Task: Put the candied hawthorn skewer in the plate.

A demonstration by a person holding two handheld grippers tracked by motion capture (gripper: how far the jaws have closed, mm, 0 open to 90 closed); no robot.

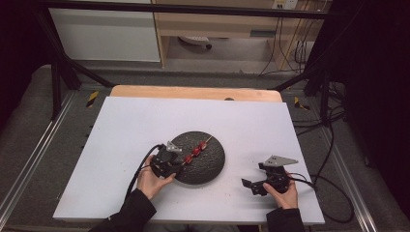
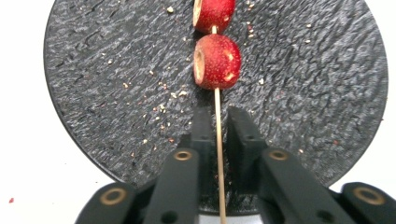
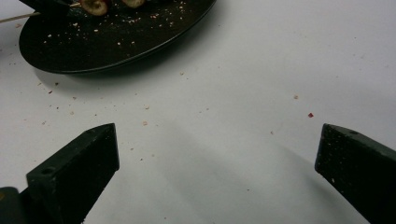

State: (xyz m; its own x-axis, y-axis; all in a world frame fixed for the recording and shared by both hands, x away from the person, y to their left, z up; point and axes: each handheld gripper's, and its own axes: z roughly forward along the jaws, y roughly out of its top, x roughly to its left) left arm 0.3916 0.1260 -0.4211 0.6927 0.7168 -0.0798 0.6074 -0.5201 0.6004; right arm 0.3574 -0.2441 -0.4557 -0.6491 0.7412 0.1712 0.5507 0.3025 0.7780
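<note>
While on dark plate (image 2: 93,93) — fruit skewer (image 2: 217,63)

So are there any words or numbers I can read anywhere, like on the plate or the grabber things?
None: no word, number or sign can be read.
The black plate, the skewer, the red fruit and the white table bear no writing.
The yellow-and-black patches on the floor are stripes, not letters.

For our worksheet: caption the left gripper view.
Left gripper straddling a wooden skewer of red fruit over a black plate.
</note>
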